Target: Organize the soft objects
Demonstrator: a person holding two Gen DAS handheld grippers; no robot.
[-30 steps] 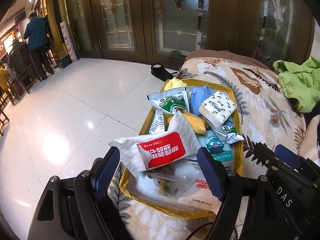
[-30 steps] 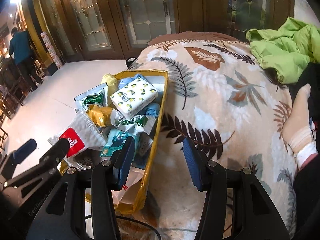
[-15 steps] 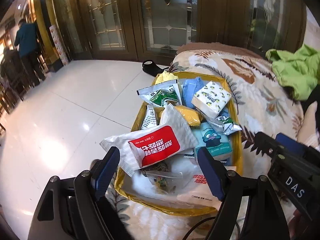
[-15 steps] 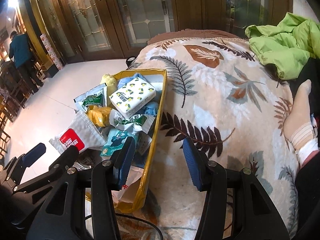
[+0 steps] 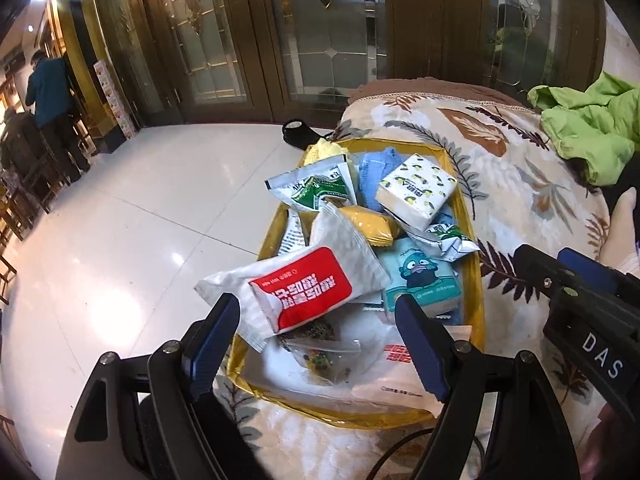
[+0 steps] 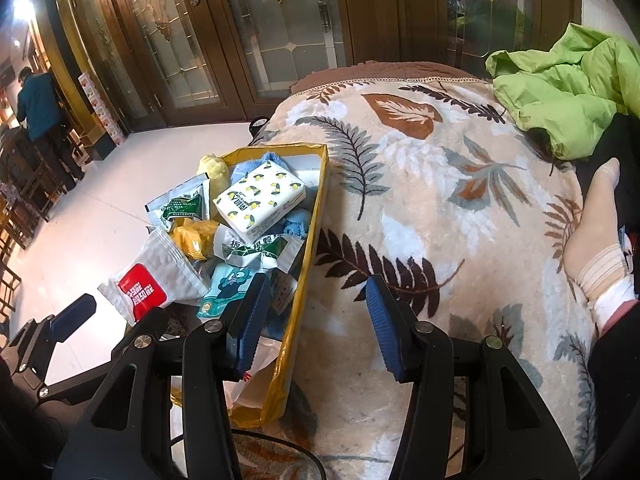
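A yellow box (image 5: pixel 478 280) (image 6: pixel 308 240) full of soft packs lies on the leaf-patterned blanket (image 6: pixel 440 200). On top are a white pack with a red label (image 5: pixel 300 288) (image 6: pixel 142 290), a lemon-print tissue pack (image 5: pixel 416 192) (image 6: pixel 260 200), a teal cartoon pack (image 5: pixel 420 280), a yellow pouch (image 5: pixel 368 224) and blue cloth (image 5: pixel 372 176). My left gripper (image 5: pixel 318 344) is open and empty, just short of the red-label pack. My right gripper (image 6: pixel 316 320) is open and empty over the box's right wall.
A green jacket (image 6: pixel 560 88) lies at the blanket's far right. A person's foot (image 6: pixel 596 240) rests at the right edge. White tiled floor (image 5: pixel 120 240) lies left of the bed, with glass doors (image 5: pixel 320 40) behind and a black object (image 5: pixel 298 132) on the floor.
The left gripper has drifted a little, so the box sits slightly farther right and lower in its view. The right view has barely shifted. Both grippers stay open.
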